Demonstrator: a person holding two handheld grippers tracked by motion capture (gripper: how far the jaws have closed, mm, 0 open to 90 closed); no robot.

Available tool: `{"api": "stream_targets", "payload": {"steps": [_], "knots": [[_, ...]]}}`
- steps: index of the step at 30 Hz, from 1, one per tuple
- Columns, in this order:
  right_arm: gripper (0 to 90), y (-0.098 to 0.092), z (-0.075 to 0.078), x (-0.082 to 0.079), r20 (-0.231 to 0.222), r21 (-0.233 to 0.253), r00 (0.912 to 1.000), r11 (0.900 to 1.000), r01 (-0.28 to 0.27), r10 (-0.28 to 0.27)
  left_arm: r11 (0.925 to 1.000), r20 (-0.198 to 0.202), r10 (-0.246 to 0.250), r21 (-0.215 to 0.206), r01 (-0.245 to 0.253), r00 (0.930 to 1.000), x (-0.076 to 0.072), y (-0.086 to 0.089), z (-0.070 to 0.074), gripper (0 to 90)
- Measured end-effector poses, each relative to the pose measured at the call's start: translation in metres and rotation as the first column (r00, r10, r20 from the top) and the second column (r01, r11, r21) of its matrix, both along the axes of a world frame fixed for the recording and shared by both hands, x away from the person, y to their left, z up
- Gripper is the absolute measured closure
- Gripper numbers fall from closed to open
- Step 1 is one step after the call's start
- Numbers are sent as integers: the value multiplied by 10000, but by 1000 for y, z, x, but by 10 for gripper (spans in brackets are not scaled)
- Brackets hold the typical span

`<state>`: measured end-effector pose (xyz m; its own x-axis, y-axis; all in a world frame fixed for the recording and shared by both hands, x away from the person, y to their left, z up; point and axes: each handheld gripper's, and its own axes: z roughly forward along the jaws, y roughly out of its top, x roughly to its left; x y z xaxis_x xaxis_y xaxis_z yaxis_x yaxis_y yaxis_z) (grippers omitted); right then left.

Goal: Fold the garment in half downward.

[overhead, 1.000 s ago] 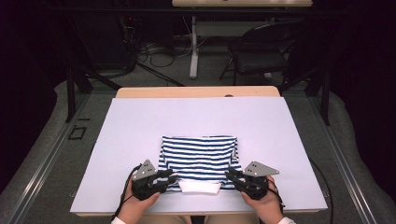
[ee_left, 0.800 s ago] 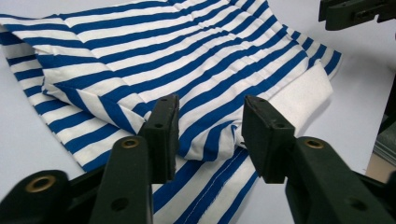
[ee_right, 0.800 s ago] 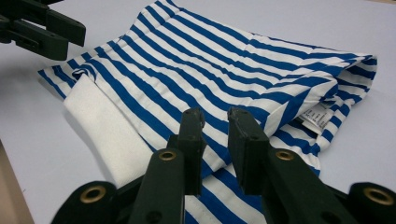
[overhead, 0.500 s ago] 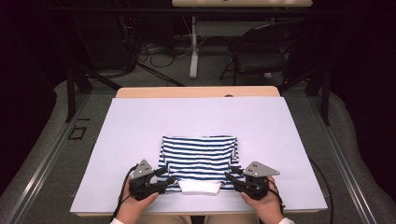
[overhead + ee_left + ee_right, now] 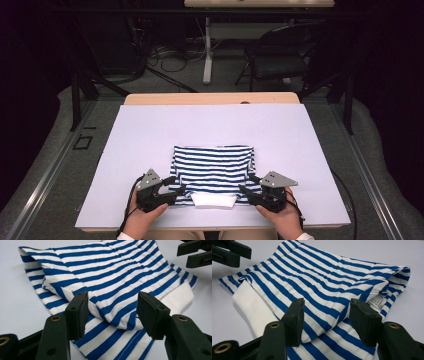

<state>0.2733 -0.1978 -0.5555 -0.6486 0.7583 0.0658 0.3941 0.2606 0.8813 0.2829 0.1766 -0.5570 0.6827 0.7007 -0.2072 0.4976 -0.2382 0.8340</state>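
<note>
Your left tool [image 5: 176, 186] has edged slightly outward since a moment ago; your right tool [image 5: 244, 190] has held. Both have jaws apart at the near corners of the folded striped shirt [image 5: 214, 167], which lies on the pale surface [image 5: 150, 125]. A chair [image 5: 280, 55] stands beyond. The shirt's care label [image 5: 375, 301] is unreadable.

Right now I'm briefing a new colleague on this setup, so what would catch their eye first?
The blue-and-white striped garment, folded on the near middle of the pale table cover, stands out most. A hand-held gripper flanks each near corner: the left hand-held gripper and the right hand-held gripper, both with jaws open around the cloth's folded edges. A plain white part pokes out at the near edge.
</note>
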Motion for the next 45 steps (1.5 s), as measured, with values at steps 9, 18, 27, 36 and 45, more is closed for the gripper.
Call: {"api": "stream_targets", "payload": {"steps": [9, 18, 27, 36, 45], "knots": [[427, -4, 0, 3, -17, 258, 10000, 9996, 83, -82, 9992, 44, 326, -222, -325, 9995, 2, 7, 1, 434], [379, -5, 1, 5, -27, 280, 9999, 9995, 156, -155, 9987, 68, 472, 191, -473, 9989, 3, 7, 1, 412], [273, -7, 5, 5, 94, 351, 9988, 9982, 482, -485, 9949, -393, 820, 622, -795, 9959, 6, 6, 10, 367], [150, -4, 13, 10, 72, 73, 9985, 9985, 547, -548, 9959, 36, 706, 564, -707, 9975, 13, 3, 19, 236], [77, 0, 15, 11, -83, 23, 9989, 9989, 461, -461, 9959, -586, 892, 201, -881, 9943, 25, 4, 21, 136]]}}
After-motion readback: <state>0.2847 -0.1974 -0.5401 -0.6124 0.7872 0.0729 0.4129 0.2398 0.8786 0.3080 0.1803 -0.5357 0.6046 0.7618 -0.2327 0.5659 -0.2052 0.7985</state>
